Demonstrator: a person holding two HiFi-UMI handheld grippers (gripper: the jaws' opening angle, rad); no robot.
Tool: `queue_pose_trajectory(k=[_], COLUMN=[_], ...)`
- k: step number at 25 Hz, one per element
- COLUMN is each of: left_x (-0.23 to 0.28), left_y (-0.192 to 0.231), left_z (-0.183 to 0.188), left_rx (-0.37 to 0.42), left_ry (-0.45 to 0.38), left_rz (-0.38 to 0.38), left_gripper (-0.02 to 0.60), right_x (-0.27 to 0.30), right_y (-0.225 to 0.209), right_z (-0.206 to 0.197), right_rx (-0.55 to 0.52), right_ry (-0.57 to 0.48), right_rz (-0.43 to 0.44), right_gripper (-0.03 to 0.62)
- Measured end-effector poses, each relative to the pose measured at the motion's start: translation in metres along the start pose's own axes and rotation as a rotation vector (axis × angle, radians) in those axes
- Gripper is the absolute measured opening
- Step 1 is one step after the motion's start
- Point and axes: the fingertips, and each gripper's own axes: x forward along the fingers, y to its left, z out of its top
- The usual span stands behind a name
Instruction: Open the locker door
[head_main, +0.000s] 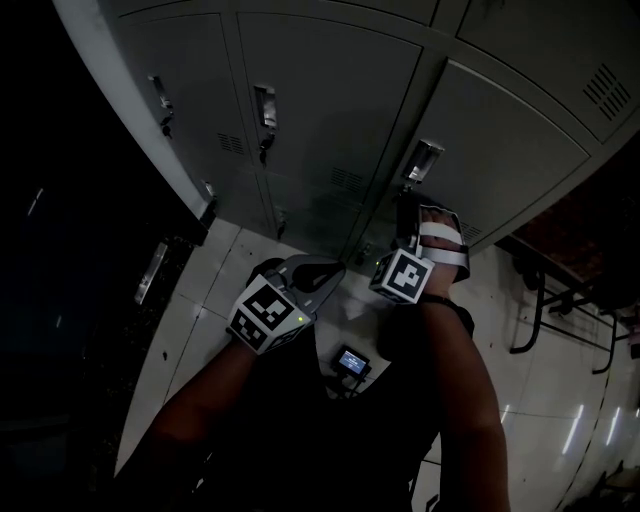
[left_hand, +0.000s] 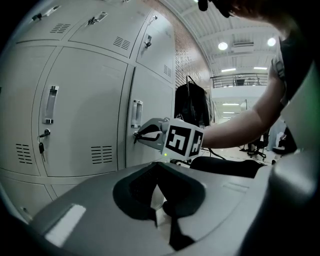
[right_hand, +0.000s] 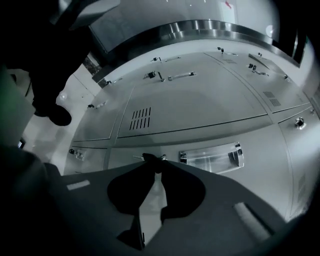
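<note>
Right gripper (right_hand: 152, 162) jaws pinch the locker door (right_hand: 265, 172) key (right_hand: 159, 158) beside its handle (right_hand: 212, 156); left gripper (left_hand: 158, 197) closed, empty.

We saw a pale tiled floor (head_main: 195, 310) streaked with glare, a brick wall (left_hand: 186, 62) behind a dark hanging coat (left_hand: 192, 105), round ceiling lights (left_hand: 222, 46), a railed balcony (left_hand: 240, 79) and office chairs (left_hand: 260, 145) beyond.
</note>
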Motion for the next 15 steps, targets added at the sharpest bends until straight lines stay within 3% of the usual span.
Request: queue_pose_trajectory(k=[15], left_x=[0.000], left_y=[0.001], left_z=[-0.001], left_rx=[0.006], left_ry=[0.007], left_rz=[0.004], left_gripper=[0.011], right_x=[-0.130], right_y=[0.033], right_z=[-0.022], right_rx=[0.089], right_ry=[-0.165], right_rz=[0.002], right_gripper=[0.048])
